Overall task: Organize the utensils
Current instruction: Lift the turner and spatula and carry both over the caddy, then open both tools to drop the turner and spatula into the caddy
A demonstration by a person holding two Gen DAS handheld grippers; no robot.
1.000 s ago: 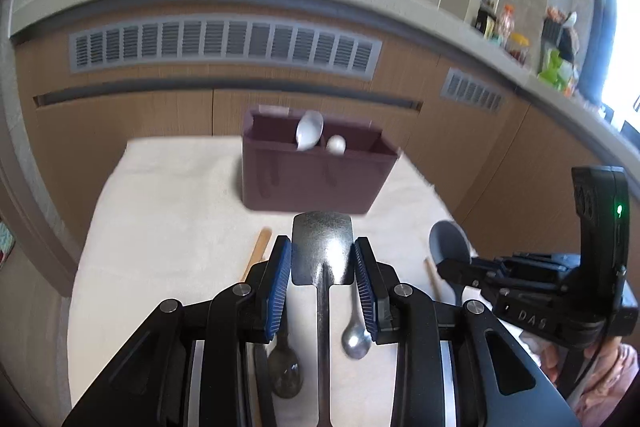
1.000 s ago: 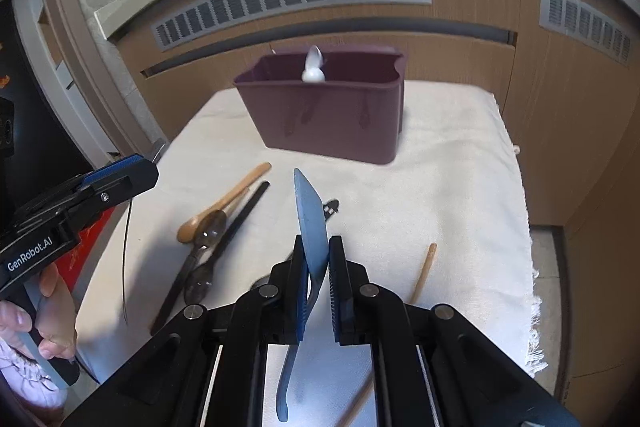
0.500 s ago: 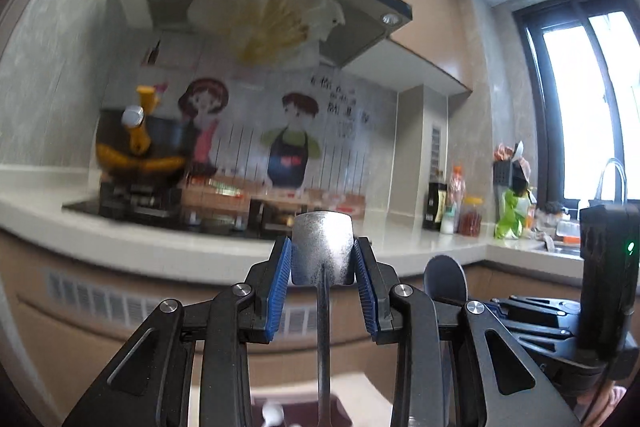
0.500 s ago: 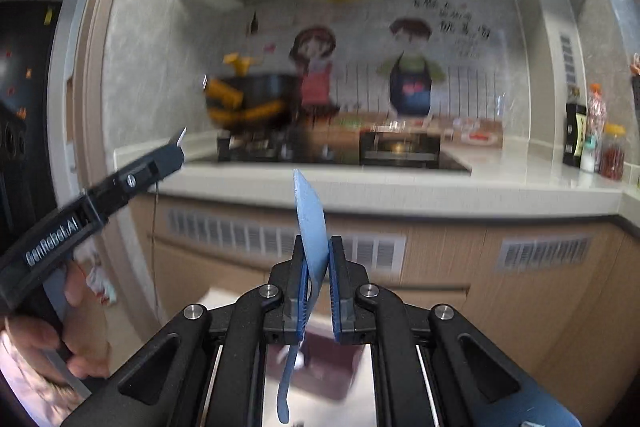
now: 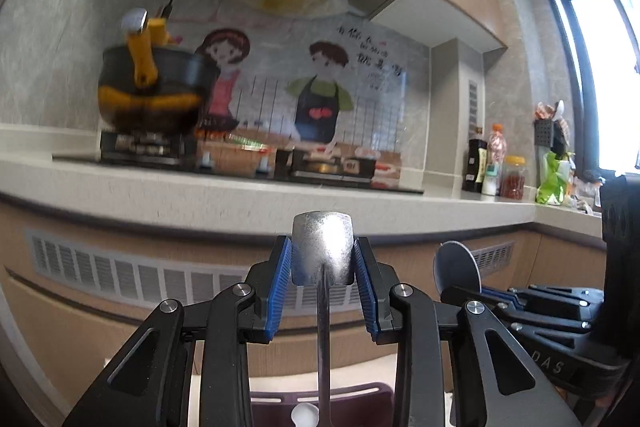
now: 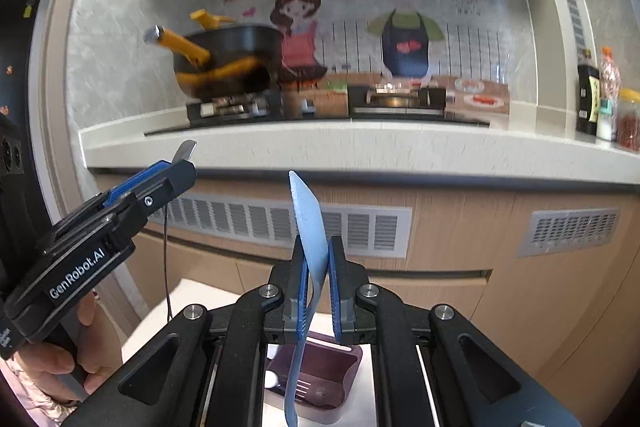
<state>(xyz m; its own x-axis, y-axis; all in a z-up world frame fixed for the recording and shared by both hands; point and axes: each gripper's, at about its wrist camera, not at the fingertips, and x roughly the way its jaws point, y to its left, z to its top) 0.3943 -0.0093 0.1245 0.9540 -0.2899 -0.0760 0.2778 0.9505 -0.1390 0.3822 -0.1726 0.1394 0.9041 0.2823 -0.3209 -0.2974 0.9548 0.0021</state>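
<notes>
My left gripper (image 5: 322, 255) is shut on the flat head of a metal spatula (image 5: 322, 247); its handle hangs straight down toward the purple bin (image 5: 360, 393) at the bottom edge. My right gripper (image 6: 317, 251) is shut on a blue spoon (image 6: 308, 215), held edge-on, with its handle dangling over the open purple bin (image 6: 352, 375). A white spoon (image 6: 271, 379) lies inside that bin. Each gripper shows in the other's view: the right gripper (image 5: 480, 293) with the spoon's bowl at the right, the left gripper (image 6: 168, 171) at the left, level with it.
Behind the table runs a pale kitchen counter (image 5: 240, 195) with a stove and a black pot (image 5: 152, 87) with yellow handles. Bottles and jars (image 5: 496, 167) stand at its right end. A white cloth (image 6: 180, 303) covers the table. A person's hand (image 6: 52, 367) holds the left gripper.
Both grippers have risen off the table and tilted up, each keeping its utensil. The views swung from the tabletop to the counter and wall, and the bin dropped to the bottom edge.
</notes>
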